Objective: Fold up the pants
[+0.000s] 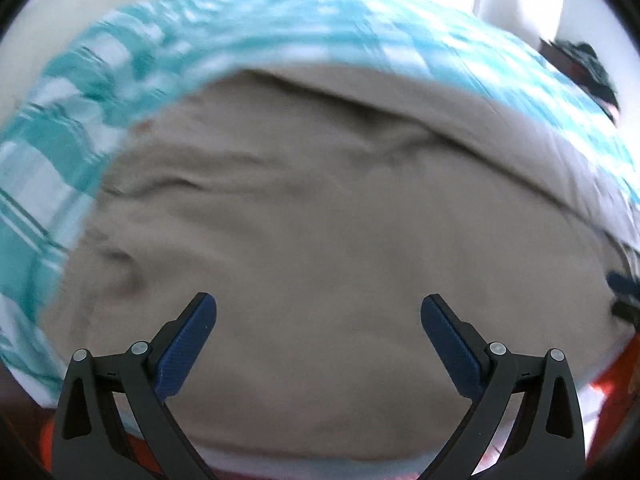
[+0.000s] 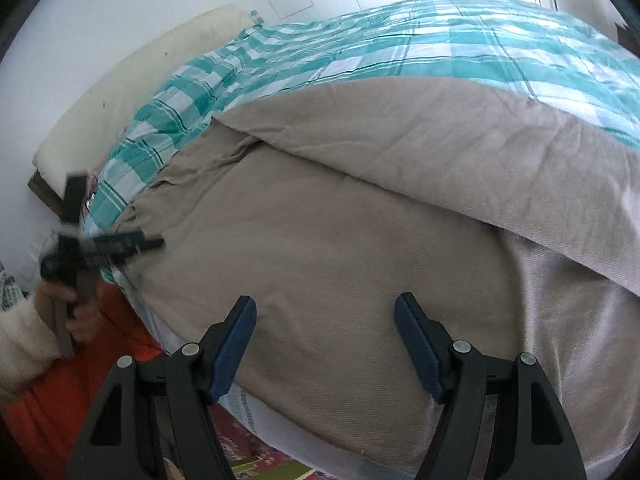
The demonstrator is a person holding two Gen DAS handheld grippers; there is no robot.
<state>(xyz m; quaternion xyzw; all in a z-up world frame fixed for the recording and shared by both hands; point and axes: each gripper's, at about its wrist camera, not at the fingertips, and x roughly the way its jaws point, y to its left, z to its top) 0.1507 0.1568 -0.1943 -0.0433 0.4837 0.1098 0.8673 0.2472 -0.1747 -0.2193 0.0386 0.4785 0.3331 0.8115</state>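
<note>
2 wrinkled layers of beige twill pants (image 2: 340,240) overlap diagonally.

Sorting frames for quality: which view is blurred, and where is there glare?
Left wrist view: checked bedspread and pants motion-smeared, window glare along the top. Right wrist view: pants sharp, only the left gripper blurred.

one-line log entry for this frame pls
task: fold pants | beige pants on checked bedspread, one fold over | left hand-held gripper open, empty | right hand-held gripper open, empty
</note>
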